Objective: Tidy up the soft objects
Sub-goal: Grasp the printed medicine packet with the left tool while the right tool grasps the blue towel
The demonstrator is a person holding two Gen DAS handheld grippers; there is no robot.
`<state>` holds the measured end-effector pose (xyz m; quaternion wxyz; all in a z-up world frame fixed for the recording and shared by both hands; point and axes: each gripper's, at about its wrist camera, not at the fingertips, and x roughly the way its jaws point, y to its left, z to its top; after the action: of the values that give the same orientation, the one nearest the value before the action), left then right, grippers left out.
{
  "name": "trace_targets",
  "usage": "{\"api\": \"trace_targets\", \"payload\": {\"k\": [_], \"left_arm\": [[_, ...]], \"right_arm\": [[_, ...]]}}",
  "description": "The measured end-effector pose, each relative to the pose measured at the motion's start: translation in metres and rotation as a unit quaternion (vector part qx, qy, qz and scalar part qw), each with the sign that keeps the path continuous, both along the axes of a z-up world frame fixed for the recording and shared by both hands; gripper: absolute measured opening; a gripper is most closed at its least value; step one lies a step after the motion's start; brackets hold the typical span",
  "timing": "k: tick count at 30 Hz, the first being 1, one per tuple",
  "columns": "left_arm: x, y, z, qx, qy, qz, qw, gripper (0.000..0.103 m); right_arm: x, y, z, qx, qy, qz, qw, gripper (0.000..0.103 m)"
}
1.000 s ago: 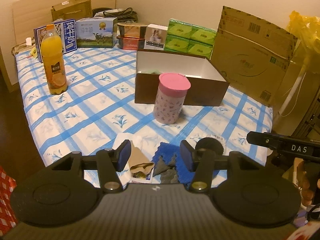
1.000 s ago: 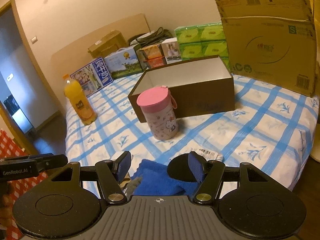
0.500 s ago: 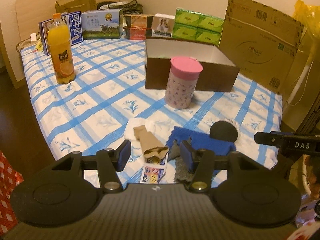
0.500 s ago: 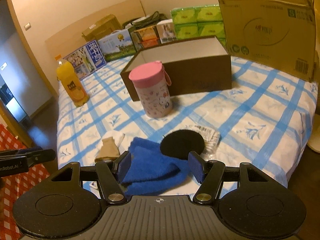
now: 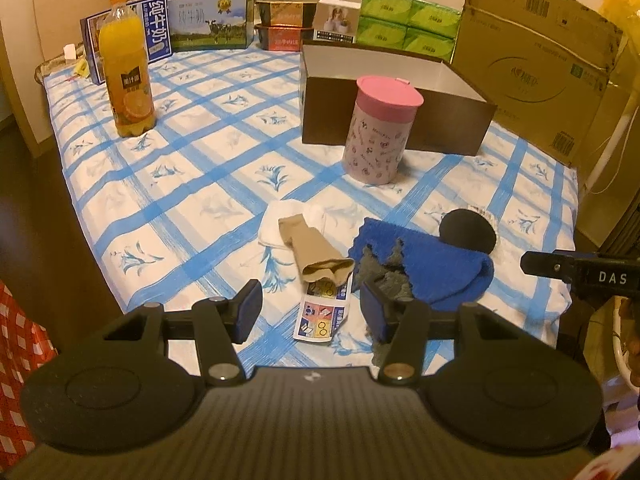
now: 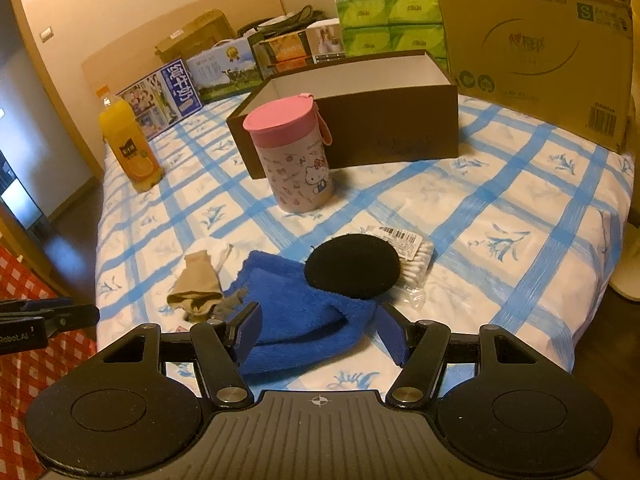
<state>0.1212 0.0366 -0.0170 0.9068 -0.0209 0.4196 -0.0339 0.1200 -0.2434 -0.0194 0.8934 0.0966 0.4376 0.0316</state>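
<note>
Two hand-held claws hover over the near edge of a bed (image 5: 192, 184) covered in a blue-checked sheet, both with jaws partly spread and gripping nothing. At far left an orange juice bottle (image 5: 127, 68) stands upright near the milk cartons (image 5: 212, 20) lined along the headboard.

Moving right, the soft things lie in a loose cluster near the bed's front edge: a white cloth (image 5: 276, 224) with a tan sock (image 5: 316, 256) lying across it, the sock's open end resting on a printed leaflet (image 5: 322, 316). The left claw (image 5: 312, 312) hangs just above that leaflet, its right finger close by a grey cloth (image 5: 384, 274). That grey piece pokes out from under a folded blue towel (image 6: 296, 312), which lies between the fingers of the right claw (image 6: 320, 334), though the pads do not press it.

A black round pad (image 6: 352, 266) rests on the towel's far corner, overlapping a pack of cotton swabs (image 6: 416, 258). Behind the cluster a pink-lidded cup (image 6: 292, 156) stands upright, just in front of an open brown box (image 6: 384, 120). Green tissue packs (image 6: 392, 20) and a large cardboard carton (image 6: 536, 52) fill the far right.
</note>
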Motion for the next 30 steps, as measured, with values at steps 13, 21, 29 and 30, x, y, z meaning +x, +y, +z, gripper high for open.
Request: {"api": "trace_targets", "payload": {"k": [13, 21, 29, 30], "left_arm": [[0.014, -0.002, -0.023, 0.003, 0.028, -0.008, 0.9996, 0.05], [0.021, -0.008, -0.056, 0.0, 0.064, -0.031, 0.9975, 0.051], [0.043, -0.015, -0.093, 0.01, 0.087, -0.062, 0.9943, 0.051], [0.047, -0.015, -0.097, 0.009, 0.09, -0.063, 0.9939, 0.051]], "right_arm": [[0.011, -0.006, -0.018, -0.008, 0.01, -0.003, 1.0, 0.063], [0.014, -0.003, -0.039, -0.007, 0.042, -0.004, 0.999, 0.063], [0.016, -0.008, -0.055, -0.002, 0.062, -0.016, 0.998, 0.063], [0.017, -0.009, -0.057, -0.002, 0.064, -0.018, 0.998, 0.063]]}}
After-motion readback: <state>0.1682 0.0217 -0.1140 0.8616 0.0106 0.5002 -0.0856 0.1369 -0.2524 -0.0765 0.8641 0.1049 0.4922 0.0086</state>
